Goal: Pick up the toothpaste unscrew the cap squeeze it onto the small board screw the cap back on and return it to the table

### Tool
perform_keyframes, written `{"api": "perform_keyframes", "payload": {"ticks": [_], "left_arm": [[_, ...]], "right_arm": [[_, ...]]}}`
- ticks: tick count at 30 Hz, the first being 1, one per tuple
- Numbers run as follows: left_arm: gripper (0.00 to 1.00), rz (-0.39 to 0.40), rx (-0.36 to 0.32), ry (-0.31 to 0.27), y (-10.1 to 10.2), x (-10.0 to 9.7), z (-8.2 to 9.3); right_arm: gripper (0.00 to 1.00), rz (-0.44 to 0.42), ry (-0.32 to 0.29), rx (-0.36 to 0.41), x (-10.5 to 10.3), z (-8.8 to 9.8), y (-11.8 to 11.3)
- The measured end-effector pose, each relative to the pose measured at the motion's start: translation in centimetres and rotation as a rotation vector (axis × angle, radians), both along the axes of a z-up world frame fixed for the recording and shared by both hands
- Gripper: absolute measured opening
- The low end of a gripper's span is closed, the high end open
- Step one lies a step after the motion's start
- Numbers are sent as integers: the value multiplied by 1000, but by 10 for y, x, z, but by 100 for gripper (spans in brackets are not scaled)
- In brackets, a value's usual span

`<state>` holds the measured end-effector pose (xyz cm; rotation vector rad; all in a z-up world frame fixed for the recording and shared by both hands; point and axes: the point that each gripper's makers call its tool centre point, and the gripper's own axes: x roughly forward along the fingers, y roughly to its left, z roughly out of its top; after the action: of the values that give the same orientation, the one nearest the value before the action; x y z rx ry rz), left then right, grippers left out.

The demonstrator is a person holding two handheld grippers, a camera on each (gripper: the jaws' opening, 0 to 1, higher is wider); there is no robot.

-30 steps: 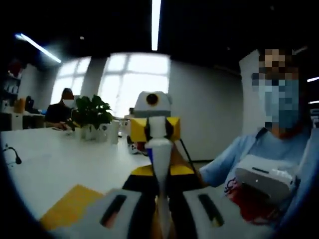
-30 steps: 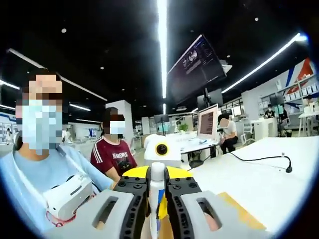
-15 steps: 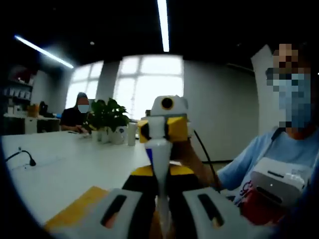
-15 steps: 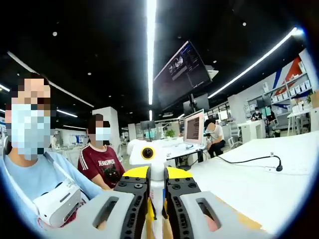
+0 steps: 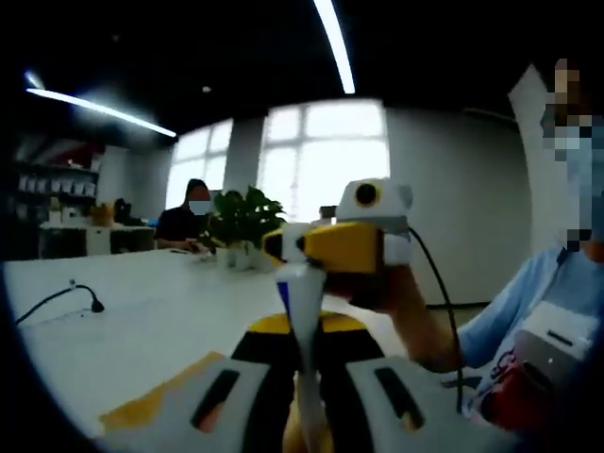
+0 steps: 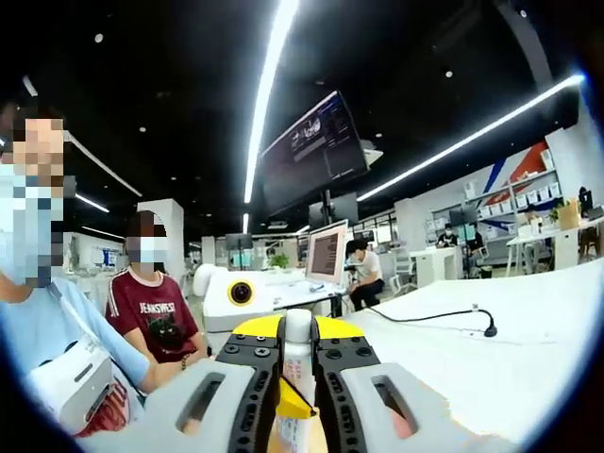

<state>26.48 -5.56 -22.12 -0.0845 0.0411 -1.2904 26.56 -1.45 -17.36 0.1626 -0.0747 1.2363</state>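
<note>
Left gripper pinched the toothpaste tube between its jaws, tube pointing away from the camera toward the other tool. Right gripper was clamped on the white cap end of the same tube, jaws pressed in on both sides. In the left gripper view the right gripper showed yellow and white, tilted sideways at the tube's far tip, held by a hand with a cable trailing down. In the right gripper view the left gripper sat just behind the cap. Tube was held in the air between the two tools, above the table.

White table lay below and to the left; a yellow board lay on it near the left gripper's jaws. A black gooseneck mic with cable sat further out on the table. A potted plant stood at the far edge, with a seated masked person beside it, bright windows behind.

In the right gripper view the table ran off to the right with another mic and cable. A person in a dark red shirt sat left, the operator's light blue sleeve closer. A hanging screen and a desk monitor were further back, a seated person by it. Ceiling was dark with long light strips. Shelving stood at the far right wall.
</note>
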Motion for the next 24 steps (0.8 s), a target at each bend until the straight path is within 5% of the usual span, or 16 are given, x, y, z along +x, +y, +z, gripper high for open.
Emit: {"api": "perform_keyframes", "payload": {"ticks": [8, 15, 24], "left_arm": [[5, 128, 19, -40, 0, 12, 1], [5, 281, 38, -62, 3, 25, 0], [5, 345, 9, -47, 2, 25, 7]], "right_arm": [[9, -73, -29, 17, 8, 1, -2], [9, -219, -57, 7, 18, 1, -4], [9, -339, -80, 28, 19, 10, -8]]}}
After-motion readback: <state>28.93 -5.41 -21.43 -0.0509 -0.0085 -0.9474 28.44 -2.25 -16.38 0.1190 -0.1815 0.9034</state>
